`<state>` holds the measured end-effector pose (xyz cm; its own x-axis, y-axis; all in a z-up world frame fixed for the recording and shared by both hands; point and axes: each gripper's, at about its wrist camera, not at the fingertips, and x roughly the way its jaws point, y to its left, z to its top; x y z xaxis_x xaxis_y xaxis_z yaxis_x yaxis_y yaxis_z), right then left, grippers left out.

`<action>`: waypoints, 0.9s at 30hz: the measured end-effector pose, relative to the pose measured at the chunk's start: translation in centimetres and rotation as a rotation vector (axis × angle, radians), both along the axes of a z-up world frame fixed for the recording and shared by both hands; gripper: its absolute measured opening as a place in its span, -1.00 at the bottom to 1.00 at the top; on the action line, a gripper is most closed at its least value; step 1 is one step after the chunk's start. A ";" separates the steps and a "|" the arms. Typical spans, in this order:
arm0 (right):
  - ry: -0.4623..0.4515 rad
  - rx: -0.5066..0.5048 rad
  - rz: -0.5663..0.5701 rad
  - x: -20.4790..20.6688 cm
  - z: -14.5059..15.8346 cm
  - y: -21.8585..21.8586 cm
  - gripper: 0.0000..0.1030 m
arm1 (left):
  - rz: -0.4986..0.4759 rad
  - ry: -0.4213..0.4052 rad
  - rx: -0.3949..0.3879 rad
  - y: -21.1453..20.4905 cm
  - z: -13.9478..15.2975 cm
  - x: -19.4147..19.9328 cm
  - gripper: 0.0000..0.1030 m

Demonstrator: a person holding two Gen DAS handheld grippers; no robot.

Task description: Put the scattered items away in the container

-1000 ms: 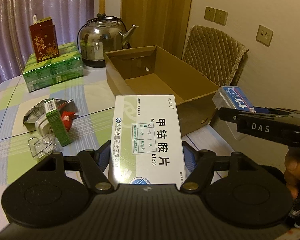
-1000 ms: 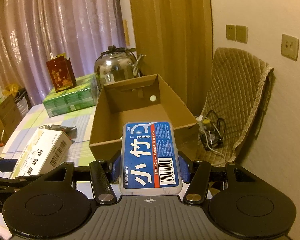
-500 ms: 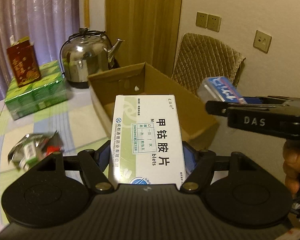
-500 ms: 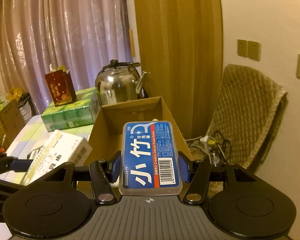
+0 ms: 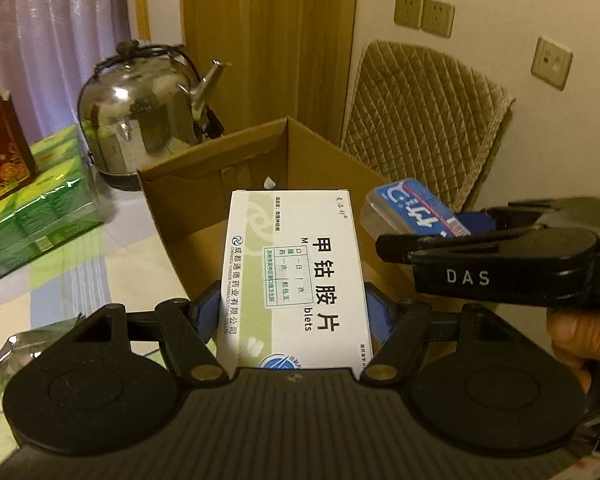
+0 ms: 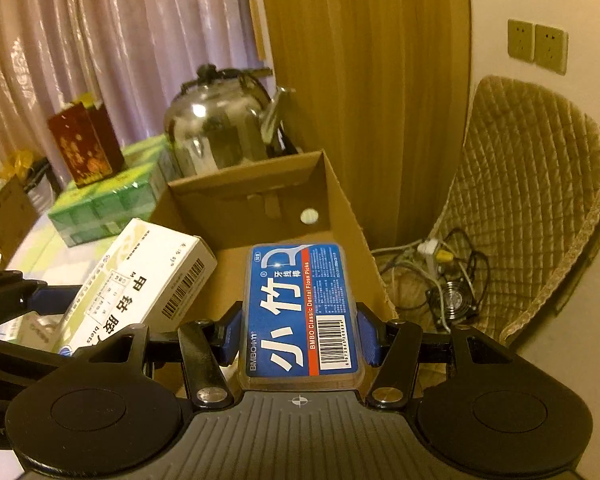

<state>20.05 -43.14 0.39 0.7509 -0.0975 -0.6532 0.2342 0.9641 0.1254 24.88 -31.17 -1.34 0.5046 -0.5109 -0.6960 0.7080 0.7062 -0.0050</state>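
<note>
My left gripper is shut on a white and green medicine box, held over the near edge of the open cardboard box. My right gripper is shut on a blue dental floss pick case, also above that cardboard box. In the left wrist view the right gripper comes in from the right with the floss case over the box's right wall. The right wrist view has the medicine box at its left. The inside of the cardboard box looks bare where visible.
A steel kettle stands behind the box, green packs and a red carton to its left. A foil wrapper lies on the table at lower left. A quilted chair and cables are to the right.
Both grippers have moved forward and closer to the cardboard box, each still holding its item. The small items on the table have slid out of the left view.
</note>
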 end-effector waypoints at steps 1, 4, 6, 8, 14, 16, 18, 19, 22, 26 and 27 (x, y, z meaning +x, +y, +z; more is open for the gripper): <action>0.008 -0.004 -0.004 0.3 -0.3 -0.2 0.04 | -0.007 -0.003 0.013 -0.2 -0.4 0.3 0.31; 0.023 0.003 -0.025 0.7 -1.1 -0.6 0.04 | -0.024 0.006 0.036 -0.8 -1.5 1.4 0.31; 0.028 0.011 -0.034 0.7 -1.6 -0.8 0.04 | -0.039 0.007 0.051 -1.3 -2.2 2.0 0.31; 0.032 0.011 -0.045 0.7 -2.1 -0.8 0.04 | -0.059 0.005 0.066 -1.8 -2.7 2.4 0.31; 0.046 0.015 -0.053 1.2 -2.7 -0.7 0.04 | -0.141 0.002 0.125 -3.3 -4.3 3.1 0.31; 0.052 0.017 -0.047 1.5 -2.9 -0.6 0.04 | -0.161 0.008 0.148 -3.6 -5.0 3.3 0.31; 0.059 0.017 -0.045 1.7 -3.0 -0.6 0.04 | -0.179 0.018 0.163 -3.7 -5.6 3.6 0.31; 0.064 0.015 -0.045 1.8 -3.1 -0.6 0.04 | -0.187 0.019 0.166 -3.7 -5.8 3.6 0.32; 0.079 0.002 -0.037 2.0 -3.2 -0.5 0.04 | -0.199 0.009 0.169 -3.6 -5.8 3.6 0.33; 0.101 -0.007 -0.022 2.1 -3.4 -0.2 0.04 | -0.220 -0.012 0.182 -3.5 -5.8 3.2 0.37; 0.105 -0.009 -0.020 2.2 -3.4 -0.2 0.04 | -0.231 -0.024 0.193 -3.4 -5.8 3.1 0.38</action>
